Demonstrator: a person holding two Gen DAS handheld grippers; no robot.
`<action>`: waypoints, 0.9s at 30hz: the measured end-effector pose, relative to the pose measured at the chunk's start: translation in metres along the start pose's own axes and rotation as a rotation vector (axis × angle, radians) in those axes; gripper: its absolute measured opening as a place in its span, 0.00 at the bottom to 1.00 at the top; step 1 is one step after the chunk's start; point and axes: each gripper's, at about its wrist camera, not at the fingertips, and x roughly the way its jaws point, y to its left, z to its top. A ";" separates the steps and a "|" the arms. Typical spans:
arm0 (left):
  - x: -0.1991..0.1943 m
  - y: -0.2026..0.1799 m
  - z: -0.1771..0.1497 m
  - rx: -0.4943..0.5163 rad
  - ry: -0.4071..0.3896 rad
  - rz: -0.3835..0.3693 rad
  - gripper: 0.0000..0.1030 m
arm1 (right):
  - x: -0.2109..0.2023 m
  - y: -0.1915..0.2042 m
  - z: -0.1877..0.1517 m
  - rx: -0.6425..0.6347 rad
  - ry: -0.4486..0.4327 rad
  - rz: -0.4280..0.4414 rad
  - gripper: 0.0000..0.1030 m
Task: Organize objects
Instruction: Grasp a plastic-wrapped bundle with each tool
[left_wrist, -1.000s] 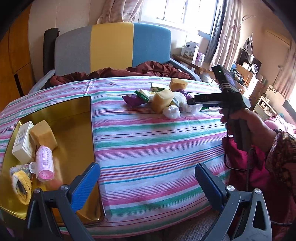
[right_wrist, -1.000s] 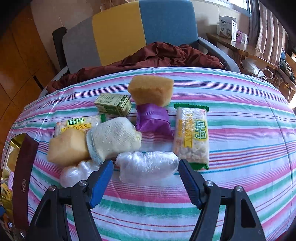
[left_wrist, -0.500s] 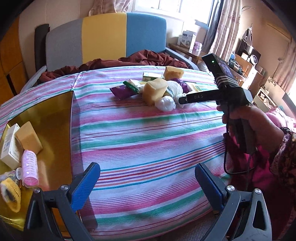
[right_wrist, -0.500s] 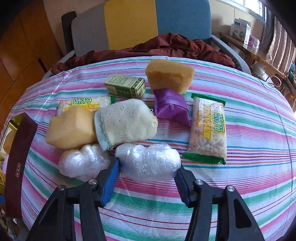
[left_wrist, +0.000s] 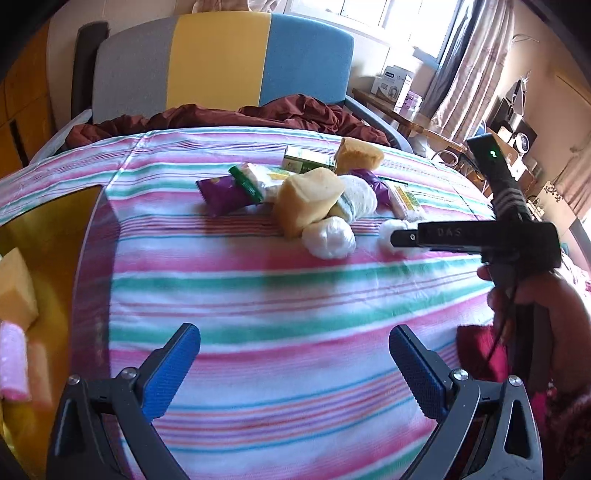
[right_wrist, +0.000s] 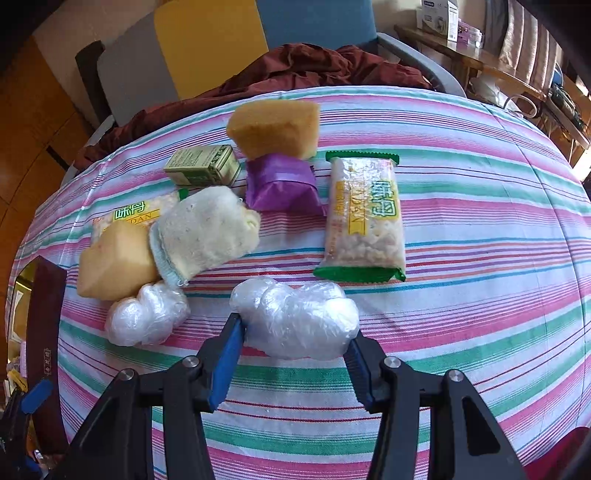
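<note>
Two grippers are under our inspection. We find the right gripper (right_wrist: 293, 354) with its jaws closing around a clear plastic-wrapped bundle (right_wrist: 295, 321), and both blue pads meet the wrap on either side of it. That bundle lies on the striped cloth (right_wrist: 480, 258) covering the bed, nearest the near edge of a cluster of objects. We note a second wrapped bundle (right_wrist: 146, 314) just beside it on the left, touching a yellow sponge (right_wrist: 114, 258) and a rolled white sock (right_wrist: 207, 229). Farther toward the far edge we record a green box (right_wrist: 201, 164), a purple packet (right_wrist: 282, 184) with another sponge (right_wrist: 275, 127) resting on it, and a green-edged snack pack (right_wrist: 364, 218) lying apart to the right; a second snack pack (right_wrist: 136, 216) lies partly under the sock.

We find the left gripper (left_wrist: 293, 363) with jaws wide apart and nothing between them, hanging over bare cloth near the bed's near edge. At the left edge we see a gold tray (left_wrist: 48, 221) holding a sponge block (left_wrist: 14, 286) and a pink roller (left_wrist: 13, 360). In the left wrist view a hand (left_wrist: 535, 302) grips the right tool's handle.
</note>
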 end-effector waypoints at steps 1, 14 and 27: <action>0.005 -0.002 0.004 -0.004 -0.002 -0.004 1.00 | 0.000 -0.002 0.001 0.007 0.003 0.006 0.51; 0.081 -0.020 0.052 -0.025 0.018 -0.009 0.85 | 0.002 -0.019 0.003 0.062 0.026 0.064 0.51; 0.092 -0.017 0.044 0.074 -0.027 -0.044 0.43 | 0.000 -0.017 -0.001 0.015 0.025 0.037 0.51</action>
